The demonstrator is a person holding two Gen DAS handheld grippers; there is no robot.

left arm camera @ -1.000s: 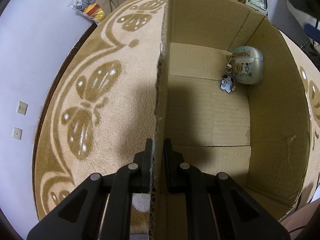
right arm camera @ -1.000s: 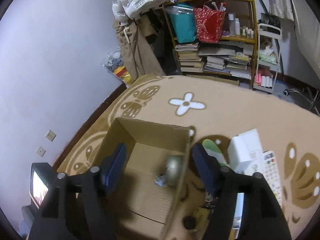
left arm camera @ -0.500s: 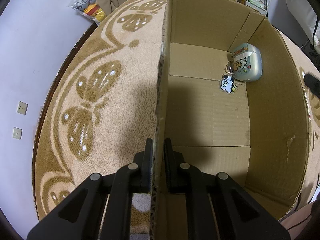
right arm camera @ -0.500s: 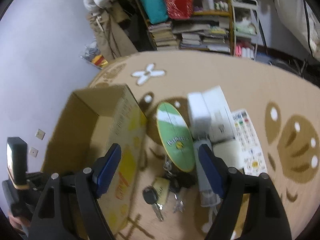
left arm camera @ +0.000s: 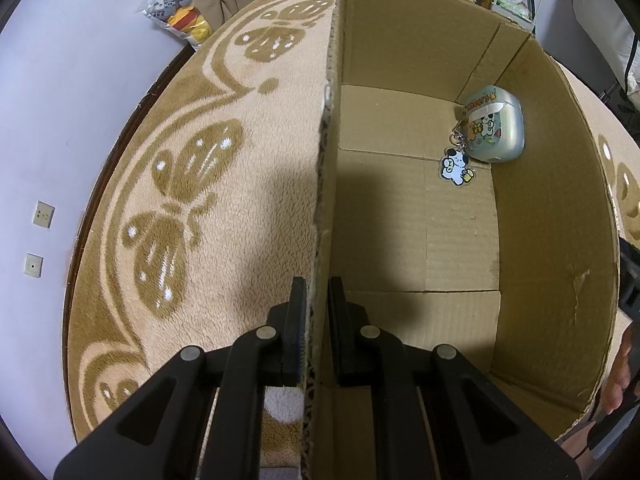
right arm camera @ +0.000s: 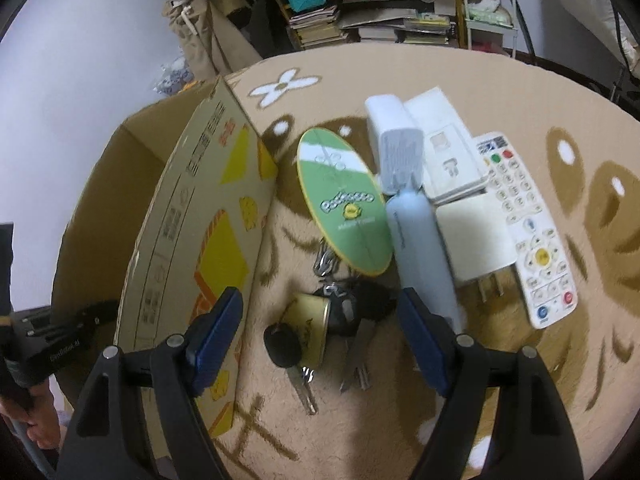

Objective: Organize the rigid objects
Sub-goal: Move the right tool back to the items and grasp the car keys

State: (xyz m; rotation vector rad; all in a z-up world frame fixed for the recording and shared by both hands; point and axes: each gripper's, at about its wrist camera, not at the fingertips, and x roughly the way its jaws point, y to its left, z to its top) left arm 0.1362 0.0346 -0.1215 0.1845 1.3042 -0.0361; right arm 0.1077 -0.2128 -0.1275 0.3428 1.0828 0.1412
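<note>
Our left gripper (left arm camera: 316, 308) pinches the box (left arm camera: 560, 216) wall; right gripper (right arm camera: 320, 328), jaws wide and empty, hovers over the keys (right arm camera: 340, 320) — we grab those next.

We cannot read the print on the cardboard box (right arm camera: 208, 216); it is too blurred. The key bunch (right arm camera: 340, 320) smears into a dark mass, perhaps three keys. The blue tube (right arm camera: 420, 248) passes behind the right gripper's (right arm camera: 320, 336) finger. A hand (left arm camera: 618, 376) is cut off at the frame's edge
</note>
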